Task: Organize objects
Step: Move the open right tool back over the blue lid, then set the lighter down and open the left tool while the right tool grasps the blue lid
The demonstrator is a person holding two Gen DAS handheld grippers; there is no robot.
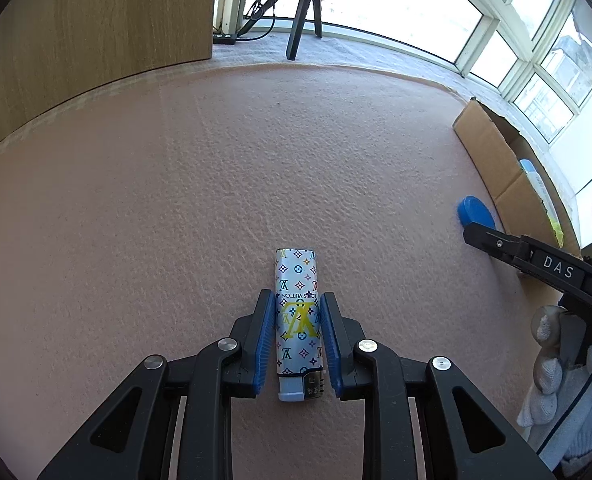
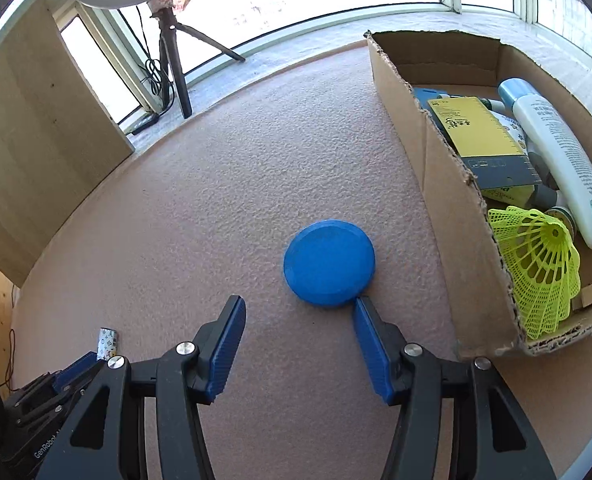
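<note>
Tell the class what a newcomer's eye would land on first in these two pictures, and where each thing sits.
First, the patterned lighter lying on the pink mat, clamped between the left gripper's blue pads. Next, the blue disc flat on the mat just ahead of the open right gripper. Then the neon-yellow shuttlecock in the near corner of the cardboard box, right of the disc.

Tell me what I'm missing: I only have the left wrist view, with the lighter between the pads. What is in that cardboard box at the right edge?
Observer: The cardboard box holds a yellow-green shuttlecock, a white bottle and a yellow packet.
Operator: And the blue disc?
Observer: The blue disc lies flat on the mat, outside the box, beside its near wall.
Operator: Has the right gripper got it?
Observer: No. The right gripper is open, one fingertip at the disc's edge.
</note>
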